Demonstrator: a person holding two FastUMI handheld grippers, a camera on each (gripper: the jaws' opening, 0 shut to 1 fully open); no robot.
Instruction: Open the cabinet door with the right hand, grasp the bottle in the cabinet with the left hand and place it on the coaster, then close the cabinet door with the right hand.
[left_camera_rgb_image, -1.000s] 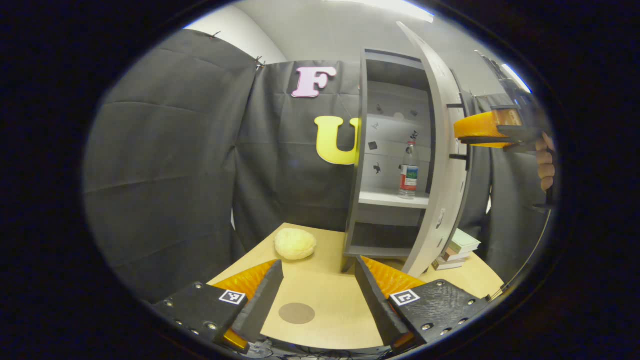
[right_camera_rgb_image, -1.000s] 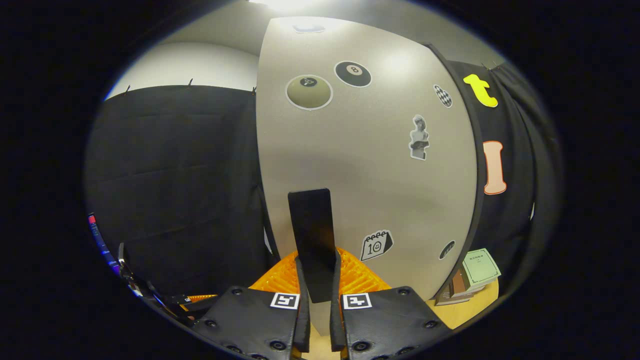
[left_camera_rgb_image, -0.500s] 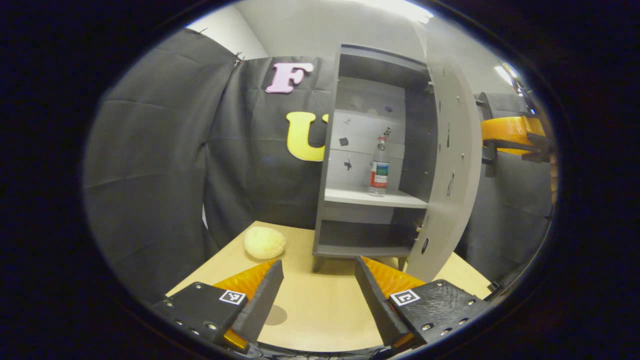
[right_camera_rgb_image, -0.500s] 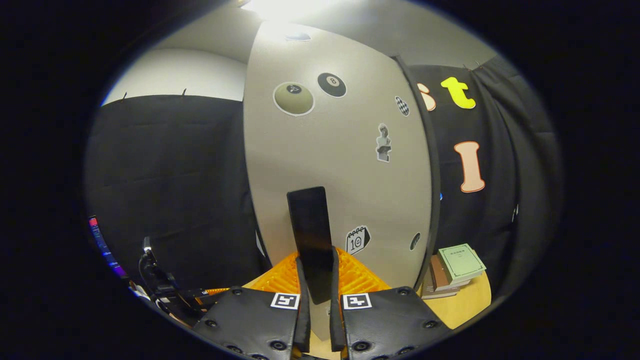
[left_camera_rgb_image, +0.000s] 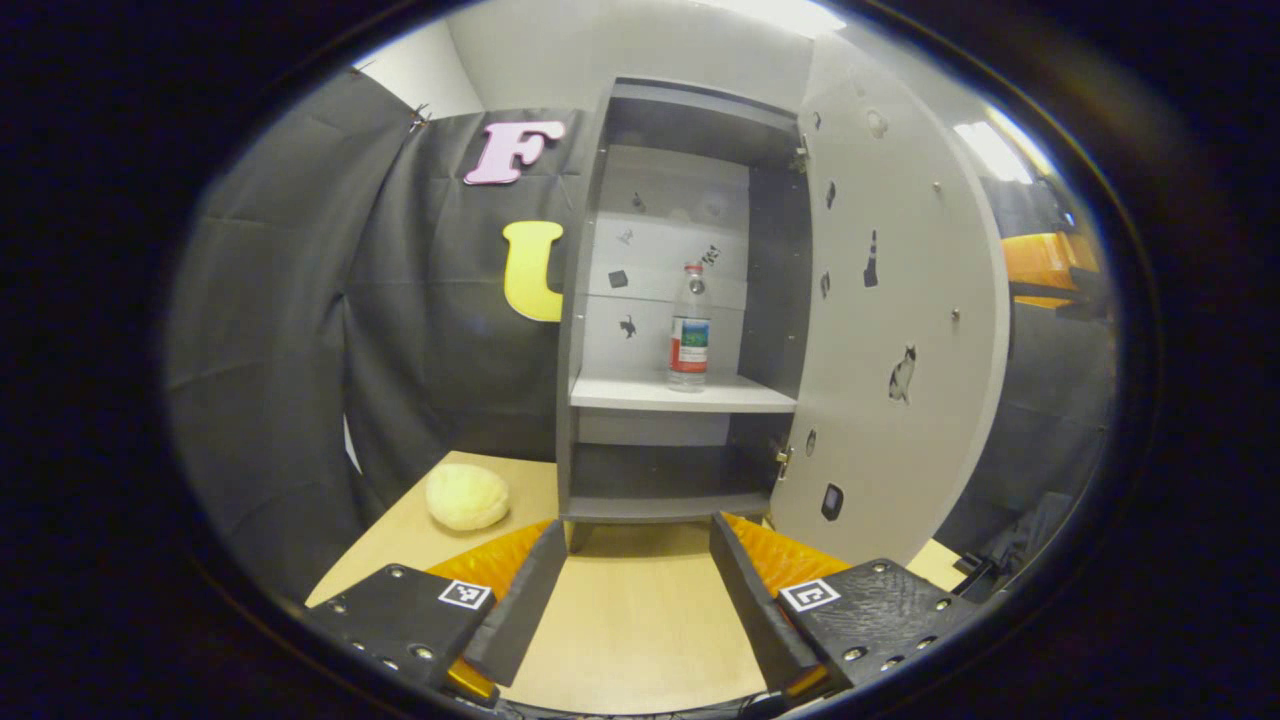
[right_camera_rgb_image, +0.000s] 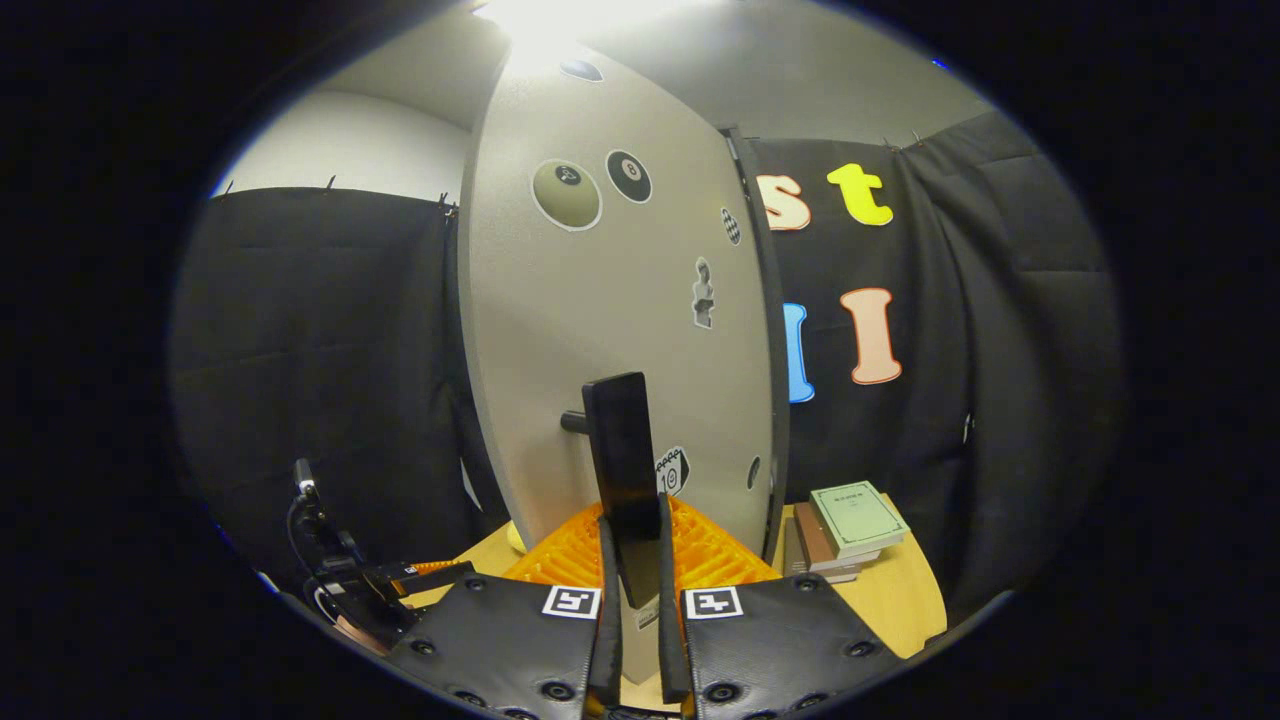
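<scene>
Claws first: the right claw (right_camera_rgb_image: 637, 560) is clamped on the door's dark handle (right_camera_rgb_image: 622, 470), both fingers pressing it. The door (right_camera_rgb_image: 610, 340) stands swung wide open. The left claw (left_camera_rgb_image: 632, 560) is spread apart, gripping nothing, low over the bench (left_camera_rgb_image: 630, 620) — facing the cabinet (left_camera_rgb_image: 585, 300). The bottle (left_camera_rgb_image: 689, 329) stands upright on the middle shelf (left_camera_rgb_image: 640, 393). Books (right_camera_rgb_image: 845, 525) lie stacked beside the door.

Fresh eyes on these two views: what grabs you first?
The open cabinet fills the middle of the left gripper view, with a lone bottle upright on its shelf. In the right gripper view, the right gripper is clamped on the dark handle of the stickered door. The left gripper is open, low over the table.
</scene>
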